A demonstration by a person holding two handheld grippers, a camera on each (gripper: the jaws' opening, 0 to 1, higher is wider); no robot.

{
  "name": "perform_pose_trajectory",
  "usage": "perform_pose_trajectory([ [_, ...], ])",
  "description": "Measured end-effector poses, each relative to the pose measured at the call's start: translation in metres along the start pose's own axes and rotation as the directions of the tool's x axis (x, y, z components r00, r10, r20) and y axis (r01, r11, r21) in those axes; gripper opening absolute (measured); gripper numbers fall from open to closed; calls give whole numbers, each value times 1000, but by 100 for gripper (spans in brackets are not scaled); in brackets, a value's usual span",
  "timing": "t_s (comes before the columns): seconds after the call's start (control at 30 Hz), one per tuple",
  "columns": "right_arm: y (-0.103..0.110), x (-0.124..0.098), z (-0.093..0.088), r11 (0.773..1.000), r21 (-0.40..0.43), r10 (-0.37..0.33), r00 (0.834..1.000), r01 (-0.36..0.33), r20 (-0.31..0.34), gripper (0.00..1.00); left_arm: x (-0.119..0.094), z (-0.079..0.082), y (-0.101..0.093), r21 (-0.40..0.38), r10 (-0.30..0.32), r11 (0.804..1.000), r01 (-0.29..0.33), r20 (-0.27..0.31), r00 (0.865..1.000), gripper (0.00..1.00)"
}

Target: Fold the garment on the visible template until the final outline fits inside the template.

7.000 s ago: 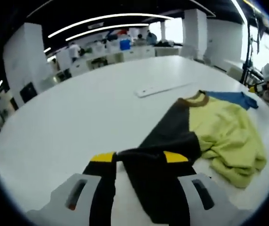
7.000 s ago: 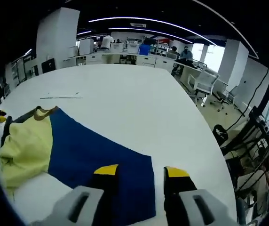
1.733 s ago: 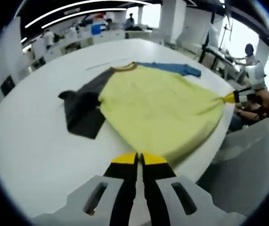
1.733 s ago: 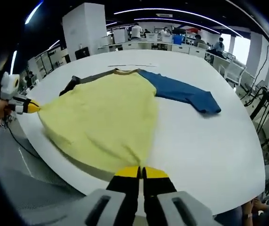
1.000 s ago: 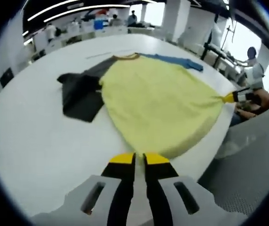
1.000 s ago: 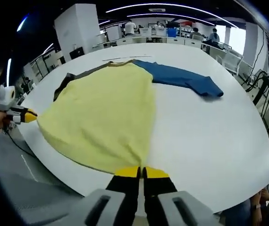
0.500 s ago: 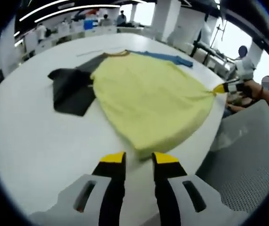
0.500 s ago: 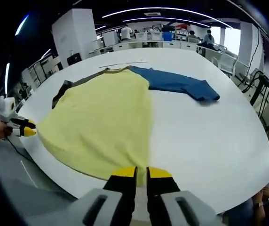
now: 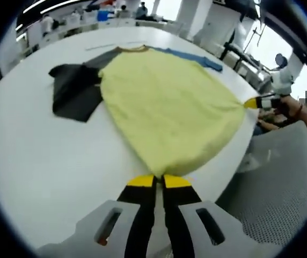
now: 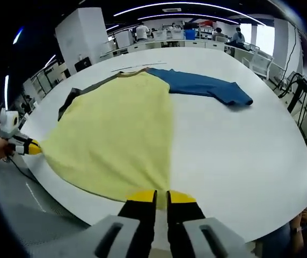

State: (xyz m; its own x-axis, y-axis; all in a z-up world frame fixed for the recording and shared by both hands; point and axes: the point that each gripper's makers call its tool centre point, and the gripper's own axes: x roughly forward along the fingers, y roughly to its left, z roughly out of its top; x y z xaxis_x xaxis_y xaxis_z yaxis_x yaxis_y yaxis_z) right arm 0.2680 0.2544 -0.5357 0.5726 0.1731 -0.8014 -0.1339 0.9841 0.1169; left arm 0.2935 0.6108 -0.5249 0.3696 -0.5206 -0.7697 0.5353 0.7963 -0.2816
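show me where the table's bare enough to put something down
Bare table lies right of the yellow body, below the blue sleeve. In the left gripper view, bare top lies near the dark sleeve. Crowded along the hem, which both hand-held grippers pinch.

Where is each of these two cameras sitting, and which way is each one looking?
Left gripper view: rides on the left gripper, looking along its jaws, shut on the yellow hem of the shirt, across the white table; the right gripper and a hand show at right.
Right gripper view: rides on the right gripper, jaws closed at the hem, facing the blue sleeve; the left gripper enters at left.
Shared: the shirt, the table and both grippers.
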Motion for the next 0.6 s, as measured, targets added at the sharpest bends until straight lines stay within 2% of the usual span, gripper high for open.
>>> perform_pose_trajectory([
  [0.03, 0, 0, -2, 1000, 1, 1, 1000, -1, -8, 0, -2, -2, -1, -18, -5, 1000, 5, -4, 1000, 1],
  [0.2, 0, 0, -5, 1000, 20, 13, 1000, -13, -7, 0, -6, -6, -2, -14, 5, 1000, -5, -23, 1000, 1],
  [0.33, 0, 0, -6, 1000, 16, 14, 1000, -14, -11, 0, -8, -15, -4, -58, 9, 998, -13, -61, 998, 1],
  [0.4, 0, 0, -6, 1000, -3, 14, 1000, -14, -18, 0, -8, -16, -4, -42, 17, 999, -19, -59, 998, 0],
  [0.47, -1, -1, -7, 1000, -24, 6, 1000, -6, -27, 0, -9, -21, -1, -35, 39, 999, -42, -95, 995, 0],
  [0.6, -6, -3, -10, 998, -66, -20, 999, 16, -47, 0, -9, -21, 0, -30, 40, 999, -43, -92, 995, 0],
])
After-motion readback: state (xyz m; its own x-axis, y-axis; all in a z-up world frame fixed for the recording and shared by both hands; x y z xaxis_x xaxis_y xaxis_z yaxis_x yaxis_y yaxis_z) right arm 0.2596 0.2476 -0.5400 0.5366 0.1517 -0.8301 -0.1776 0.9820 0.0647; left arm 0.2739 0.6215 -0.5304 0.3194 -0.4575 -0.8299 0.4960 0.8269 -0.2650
